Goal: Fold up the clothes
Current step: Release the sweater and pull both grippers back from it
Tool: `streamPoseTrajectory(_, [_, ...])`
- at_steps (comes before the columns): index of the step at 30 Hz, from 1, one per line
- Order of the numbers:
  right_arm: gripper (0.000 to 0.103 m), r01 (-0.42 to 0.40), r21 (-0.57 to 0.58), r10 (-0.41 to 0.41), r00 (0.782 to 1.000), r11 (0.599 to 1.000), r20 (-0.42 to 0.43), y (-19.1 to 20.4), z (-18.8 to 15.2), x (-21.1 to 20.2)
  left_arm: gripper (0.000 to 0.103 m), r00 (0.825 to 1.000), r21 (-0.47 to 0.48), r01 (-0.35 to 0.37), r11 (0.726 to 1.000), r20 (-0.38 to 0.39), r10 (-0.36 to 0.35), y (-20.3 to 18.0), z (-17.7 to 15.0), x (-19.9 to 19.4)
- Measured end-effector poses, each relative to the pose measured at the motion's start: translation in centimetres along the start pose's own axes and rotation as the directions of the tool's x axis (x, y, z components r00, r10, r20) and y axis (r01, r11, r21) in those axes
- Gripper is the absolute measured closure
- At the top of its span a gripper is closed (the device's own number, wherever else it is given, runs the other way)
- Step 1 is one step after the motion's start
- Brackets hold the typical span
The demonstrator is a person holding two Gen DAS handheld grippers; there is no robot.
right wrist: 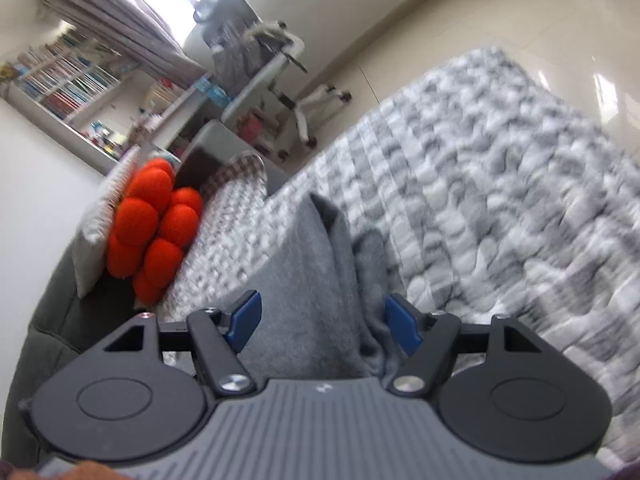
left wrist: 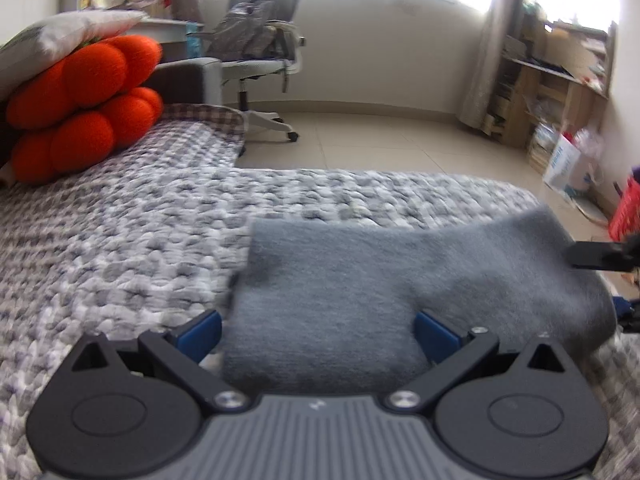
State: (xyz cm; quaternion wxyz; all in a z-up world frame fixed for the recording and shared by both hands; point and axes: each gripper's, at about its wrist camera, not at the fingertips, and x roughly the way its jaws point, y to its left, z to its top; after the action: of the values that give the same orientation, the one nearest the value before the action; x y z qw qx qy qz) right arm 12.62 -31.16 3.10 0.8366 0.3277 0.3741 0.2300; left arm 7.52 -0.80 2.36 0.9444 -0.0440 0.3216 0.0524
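A grey garment (left wrist: 360,276) lies folded on the grey-and-white knitted blanket (left wrist: 120,240). In the left wrist view my left gripper (left wrist: 318,336) stands open, its blue pads (left wrist: 202,334) wide apart on either side of the garment's near edge. Part of my right gripper (left wrist: 600,256) shows as a black finger at the garment's right end. In the right wrist view my right gripper (right wrist: 323,322) is open over a bunched fold of the grey garment (right wrist: 304,264), with cloth lying between the blue pads (right wrist: 402,328) but not pinched. The view is blurred.
Orange round cushions (left wrist: 84,104) and a grey pillow (left wrist: 60,36) sit at the blanket's far left. Beyond the blanket's edge are a tiled floor (left wrist: 380,140), an office chair (left wrist: 264,52) and cluttered shelves (left wrist: 560,92). A red thing (left wrist: 626,212) is at the right edge.
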Motion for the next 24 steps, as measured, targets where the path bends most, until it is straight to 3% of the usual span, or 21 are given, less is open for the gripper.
streamPoseTrajectory(6, [0.030, 0.091, -0.158, -0.075, 0.992, 0.983, 0.104, 2.2, -0.7, -1.8, 0.000, 1.000, -0.101, -0.007, 0.995, 0.014, 0.008, 2.8, 0.8, -0.5])
streamPoseTrajectory(9, [0.030, 0.103, -0.350, -0.057, 0.989, 0.931, 0.138, 5.3, -2.5, -2.0, 0.000, 1.000, -0.162, -0.023, 0.987, 0.016, 0.026, 4.4, 1.2, -0.8])
streamPoseTrajectory(12, [0.029, 0.070, -0.560, -0.010, 0.994, 0.825, 0.110, 8.3, -5.3, -1.2, 0.000, 1.000, -0.191, -0.016, 0.981, 0.009, 0.019, 5.3, 1.3, -0.8])
streamPoseTrajectory(17, [0.029, 0.037, -0.806, -0.023, 0.999, 0.591, 0.029, 12.4, -11.3, 2.0, 0.000, 1.000, -0.233, -0.001, 0.972, -0.002, 0.001, 6.7, 1.5, -0.7])
streamPoseTrajectory(20, [0.026, 0.035, -0.891, -0.034, 0.999, 0.452, 0.021, 13.6, -13.9, 3.2, 0.000, 1.000, -0.258, 0.007, 0.966, -0.008, -0.010, 7.5, 1.6, -0.7])
streamPoseTrajectory(24, [0.020, 0.047, -0.950, -0.060, 0.998, 0.310, 0.030, 14.2, -16.5, 4.6, 0.000, 0.999, -0.284, 0.016, 0.959, -0.025, -0.024, 8.3, 1.4, -0.5])
